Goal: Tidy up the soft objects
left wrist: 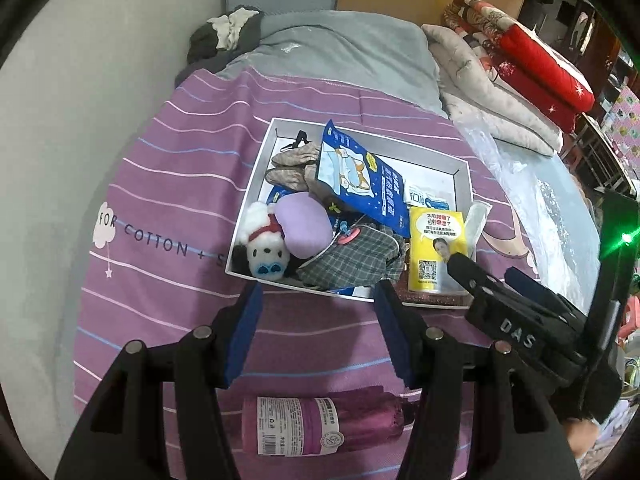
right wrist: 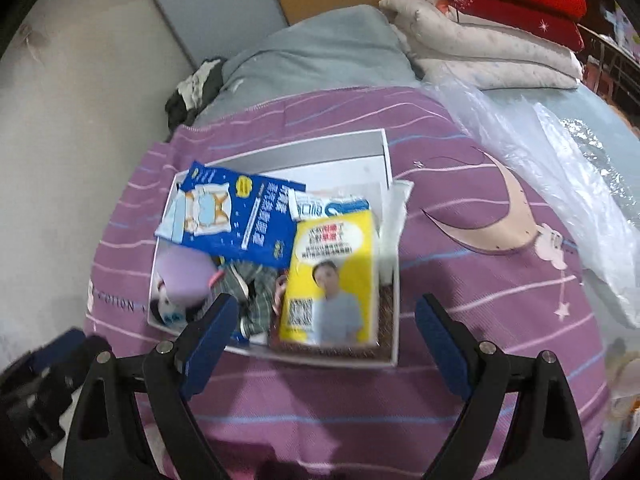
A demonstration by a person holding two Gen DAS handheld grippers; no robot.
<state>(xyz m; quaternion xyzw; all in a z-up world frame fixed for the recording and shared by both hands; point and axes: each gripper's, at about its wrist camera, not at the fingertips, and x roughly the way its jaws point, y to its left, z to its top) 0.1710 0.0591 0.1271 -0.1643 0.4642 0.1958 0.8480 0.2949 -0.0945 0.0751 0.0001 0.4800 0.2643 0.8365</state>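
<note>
A white box (left wrist: 460, 168) lies on the purple striped bed. It holds a plush dog (left wrist: 266, 252), a purple pad (left wrist: 304, 226), a plaid cloth (left wrist: 352, 260), beige socks (left wrist: 292, 164), a blue packet (left wrist: 356, 176) and a yellow packet (left wrist: 436, 248). My left gripper (left wrist: 320, 332) is open and empty just before the box's near edge. My right gripper (right wrist: 324, 352) is open and empty over the box's near edge (right wrist: 320, 358), by the yellow packet (right wrist: 332, 276). The right gripper's body (left wrist: 520, 328) also shows in the left wrist view.
A folded maroon umbrella (left wrist: 320, 424) lies on the bed under my left gripper. A grey blanket (left wrist: 340, 52) and stacked pillows (left wrist: 520, 64) lie beyond the box. Clear plastic sheeting (right wrist: 560, 168) lies to the right. A wall runs along the left.
</note>
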